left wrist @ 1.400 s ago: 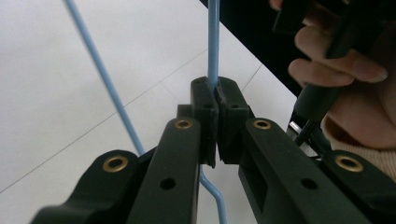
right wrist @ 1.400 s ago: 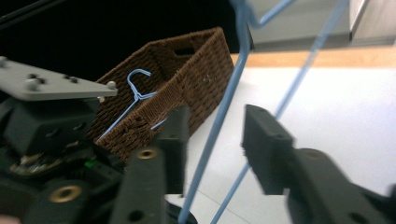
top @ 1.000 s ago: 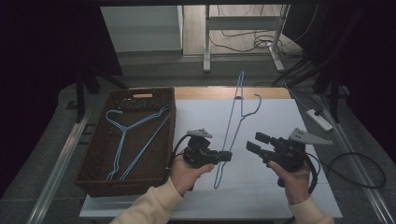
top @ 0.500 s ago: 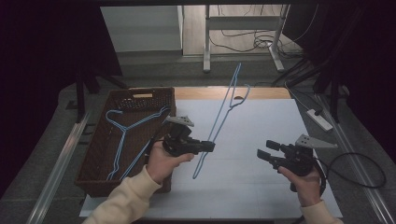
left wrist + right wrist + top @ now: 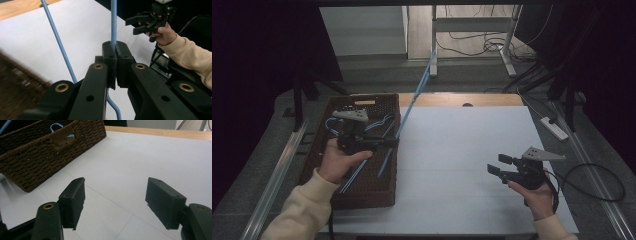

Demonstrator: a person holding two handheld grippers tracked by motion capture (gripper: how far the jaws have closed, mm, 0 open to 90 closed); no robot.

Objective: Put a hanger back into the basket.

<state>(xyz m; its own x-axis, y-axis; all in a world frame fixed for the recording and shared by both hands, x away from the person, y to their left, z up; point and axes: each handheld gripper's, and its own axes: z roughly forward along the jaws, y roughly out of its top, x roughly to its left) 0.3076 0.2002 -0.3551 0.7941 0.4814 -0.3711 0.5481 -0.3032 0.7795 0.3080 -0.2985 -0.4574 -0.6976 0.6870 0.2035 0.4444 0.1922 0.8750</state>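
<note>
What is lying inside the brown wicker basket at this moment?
Inside the wicker basket lie blue wire hangers. The left gripper and hand cover part of them, so their number cannot be told.

My left gripper (image 5: 387, 142) has carried the blue wire hanger (image 5: 414, 100) leftward off the white table (image 5: 462, 150) to above the wicker basket (image 5: 362, 197), now tilted steeply. My right gripper (image 5: 498, 165), let go and spread wide, has drawn back toward me.
</note>
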